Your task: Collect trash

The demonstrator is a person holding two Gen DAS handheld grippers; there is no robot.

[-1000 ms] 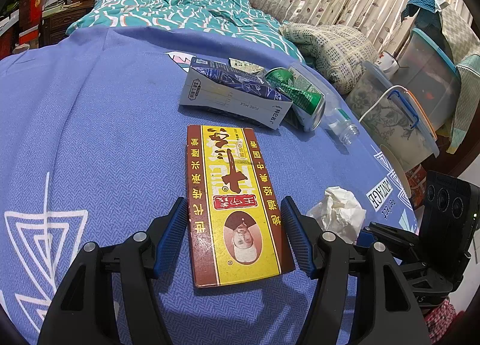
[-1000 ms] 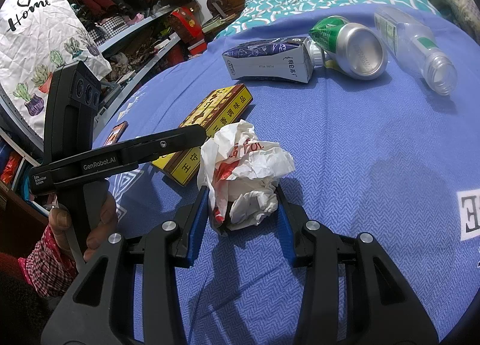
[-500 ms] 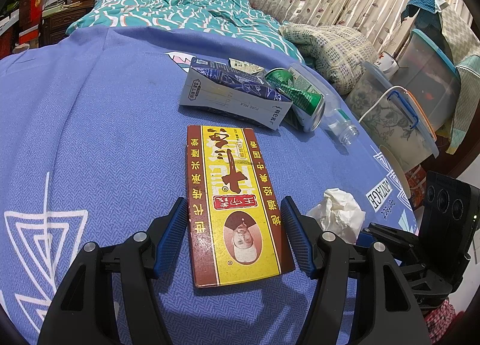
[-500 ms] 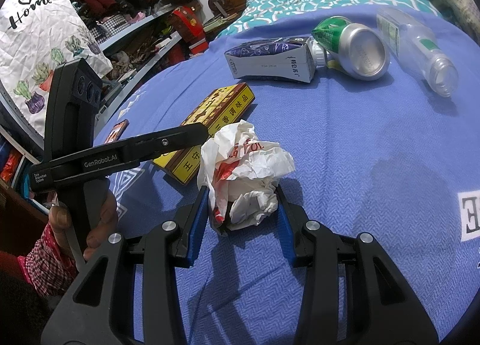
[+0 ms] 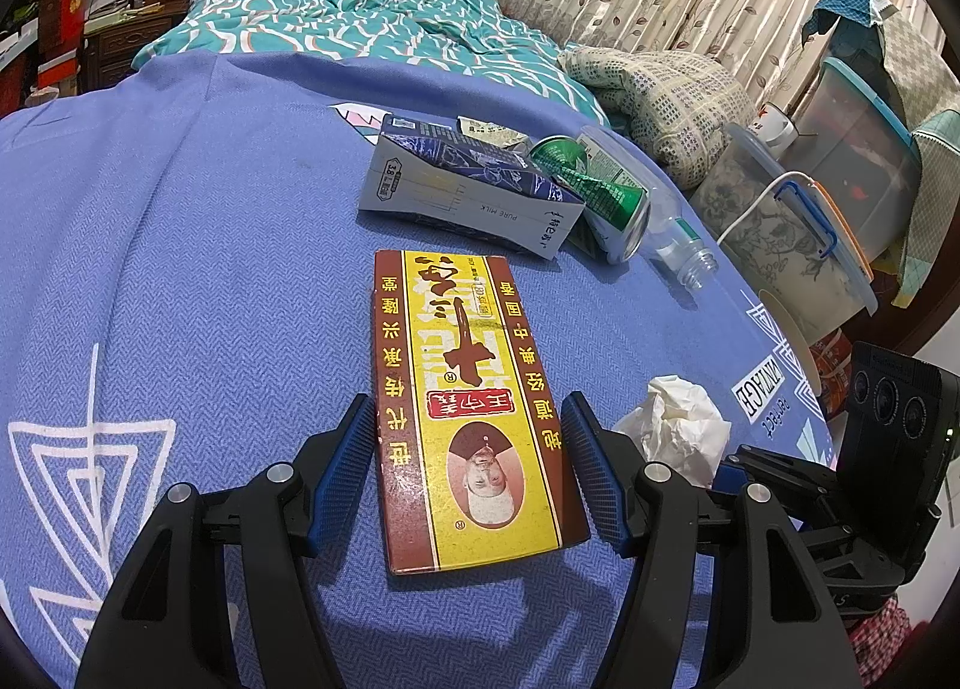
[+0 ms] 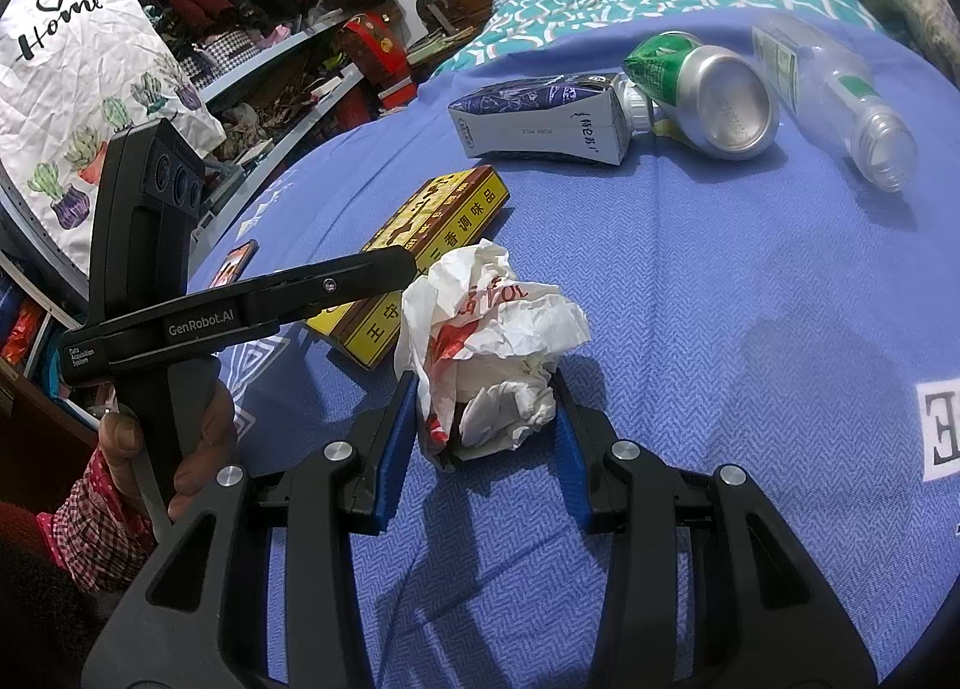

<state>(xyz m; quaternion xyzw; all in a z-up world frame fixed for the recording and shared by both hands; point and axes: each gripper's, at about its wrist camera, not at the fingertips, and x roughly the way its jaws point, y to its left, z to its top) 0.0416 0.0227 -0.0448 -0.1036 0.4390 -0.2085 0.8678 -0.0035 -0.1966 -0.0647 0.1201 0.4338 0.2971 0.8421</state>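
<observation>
A blue woven cloth with a matt herringbone weave covers the worktop. On it the yellow-and-brown box looks like printed cardboard with a slight sheen, scuffed at its edges. At its 3 o'clock lies a wad of crumpled white paper (thin, with red print, in the right wrist view). The milk carton is matt coated card, the green can bare brushed metal at its end, the bottle clear plastic. Both claws have matt black plastic arms with ribbed blue pads.
</observation>
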